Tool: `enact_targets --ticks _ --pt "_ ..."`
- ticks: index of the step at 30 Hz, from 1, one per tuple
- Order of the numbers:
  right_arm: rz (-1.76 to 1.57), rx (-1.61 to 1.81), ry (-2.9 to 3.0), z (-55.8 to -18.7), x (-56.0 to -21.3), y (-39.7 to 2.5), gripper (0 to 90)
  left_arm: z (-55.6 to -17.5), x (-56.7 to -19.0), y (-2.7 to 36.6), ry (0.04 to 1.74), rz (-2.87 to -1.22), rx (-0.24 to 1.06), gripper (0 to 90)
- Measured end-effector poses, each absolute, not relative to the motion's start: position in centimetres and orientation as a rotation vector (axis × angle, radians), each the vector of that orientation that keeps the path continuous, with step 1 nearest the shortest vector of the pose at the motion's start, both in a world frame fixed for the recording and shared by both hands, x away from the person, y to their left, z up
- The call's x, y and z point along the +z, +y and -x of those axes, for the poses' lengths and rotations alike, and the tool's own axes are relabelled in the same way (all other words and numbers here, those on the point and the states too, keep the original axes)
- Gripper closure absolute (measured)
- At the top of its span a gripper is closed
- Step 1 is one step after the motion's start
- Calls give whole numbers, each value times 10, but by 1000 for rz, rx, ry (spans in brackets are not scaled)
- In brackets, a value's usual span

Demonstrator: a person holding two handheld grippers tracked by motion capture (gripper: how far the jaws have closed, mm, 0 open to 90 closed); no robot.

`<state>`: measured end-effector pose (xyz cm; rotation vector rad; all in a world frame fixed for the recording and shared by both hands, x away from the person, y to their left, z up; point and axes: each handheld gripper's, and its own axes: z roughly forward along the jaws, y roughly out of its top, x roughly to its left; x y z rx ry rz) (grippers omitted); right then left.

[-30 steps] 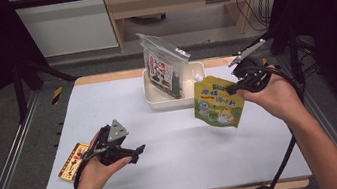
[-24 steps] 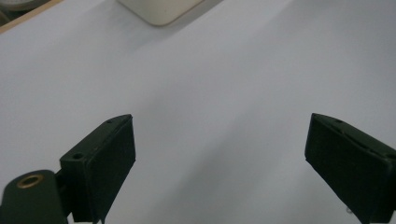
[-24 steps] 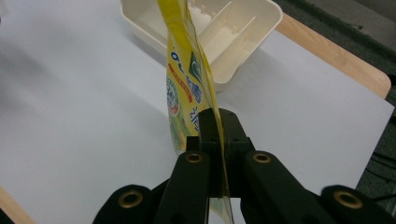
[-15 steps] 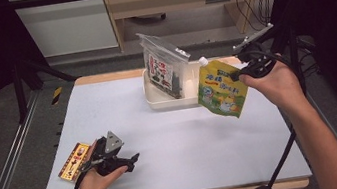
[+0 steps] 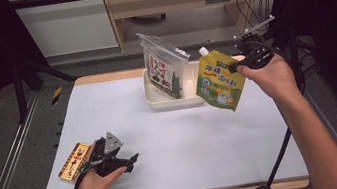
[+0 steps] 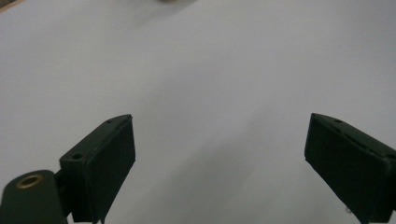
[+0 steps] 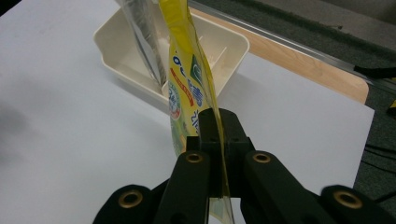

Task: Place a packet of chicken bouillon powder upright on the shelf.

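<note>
My right gripper [image 5: 235, 68] is shut on the edge of a yellow-green spouted drink pouch [image 5: 217, 80], which hangs in the air over the right end of the white tray [image 5: 158, 103]. Along the right gripper's jaws the pouch [image 7: 186, 79] shows edge-on, pinched between them, above the tray [image 7: 116, 52]. A clear zip bag with a printed label [image 5: 162, 65] leans upright inside the tray. My left gripper [image 5: 128, 159] rests low on the white table near the front left, open, its jaws wide apart [image 6: 219, 163] over bare table.
A small yellow-and-red packet [image 5: 73, 161] lies flat on the table just left of the left hand. The table's wooden edge [image 7: 299, 63] runs behind the tray. Cables trail from the right gripper off the right side.
The right gripper has lifted the pouch up and toward the tray. The left hand has drawn back slightly toward the front edge.
</note>
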<state>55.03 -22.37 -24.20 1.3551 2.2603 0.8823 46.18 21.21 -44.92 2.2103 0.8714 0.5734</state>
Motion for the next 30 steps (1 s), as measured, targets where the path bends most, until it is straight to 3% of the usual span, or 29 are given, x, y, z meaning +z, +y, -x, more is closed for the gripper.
enact_targets --ticks 30 --pt "-1498 919 2078 -591 -234 -213 900 -461 -451 211 861 -2210 569 85"
